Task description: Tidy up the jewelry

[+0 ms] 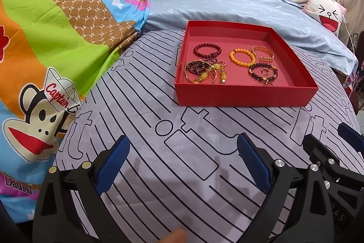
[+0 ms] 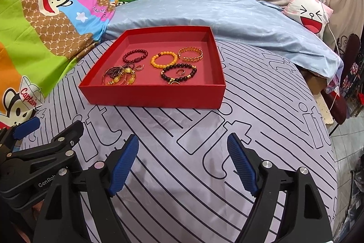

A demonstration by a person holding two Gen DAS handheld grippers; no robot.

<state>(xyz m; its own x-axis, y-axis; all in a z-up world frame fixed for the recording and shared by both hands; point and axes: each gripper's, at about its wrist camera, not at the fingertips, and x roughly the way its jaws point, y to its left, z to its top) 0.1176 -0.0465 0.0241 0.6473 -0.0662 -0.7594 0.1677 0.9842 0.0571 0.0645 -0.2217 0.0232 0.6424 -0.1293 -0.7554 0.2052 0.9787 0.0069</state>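
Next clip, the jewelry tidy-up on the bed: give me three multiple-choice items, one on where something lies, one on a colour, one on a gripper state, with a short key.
1. Where does the small ring on the tray's right side lie?
A. Inside the loop of the black bead bracelet
B. On the striped sheet
C. On the gold chain bangle

2. What colour is the tray that holds the jewelry?
A. Blue
B. Red
C. Green

3. How do the left gripper and right gripper stand?
A. Both shut on bracelets
B. One shut on the tray's rim
C. Both open, nothing between the fingers

Key: 1 A, the black beads circle the ring; 2 B, walls and floor are red; 3 C, both hang over the bare sheet short of the tray, blue pads well apart.
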